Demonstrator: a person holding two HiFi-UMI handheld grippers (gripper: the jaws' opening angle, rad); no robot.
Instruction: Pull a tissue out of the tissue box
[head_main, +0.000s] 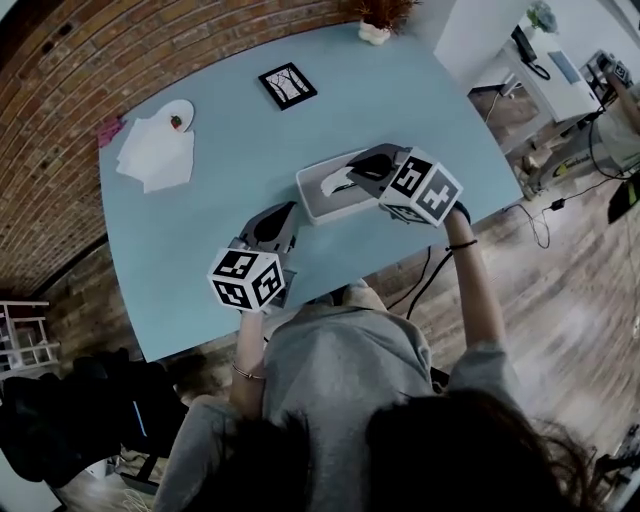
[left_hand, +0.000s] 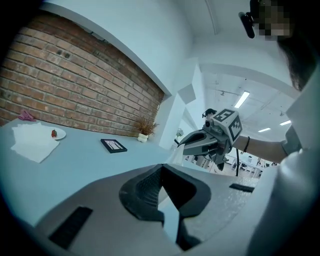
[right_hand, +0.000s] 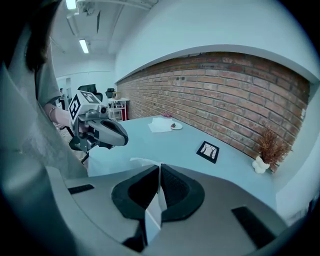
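Observation:
A white tissue box (head_main: 318, 200) sits open near the middle of the light blue table (head_main: 220, 200). My right gripper (head_main: 352, 172) hovers over the box, shut on a white tissue (head_main: 336, 181) that rises out of it. In the right gripper view the tissue (right_hand: 154, 207) is pinched between the dark pads (right_hand: 172, 192), and its crumpled edge shows just past the tips. My left gripper (head_main: 283, 213) hovers left of the box near the table's front edge, tips together, holding nothing. In the left gripper view the right gripper (left_hand: 186, 143) hangs ahead with the tissue (left_hand: 174, 154) trailing below it.
Loose white sheets (head_main: 155, 155) lie at the far left beside a small plate (head_main: 177, 114) with something red on it. A black-framed picture (head_main: 288, 85) lies at the back. A small potted dry plant (head_main: 375, 30) stands at the far edge. A brick wall runs along the left.

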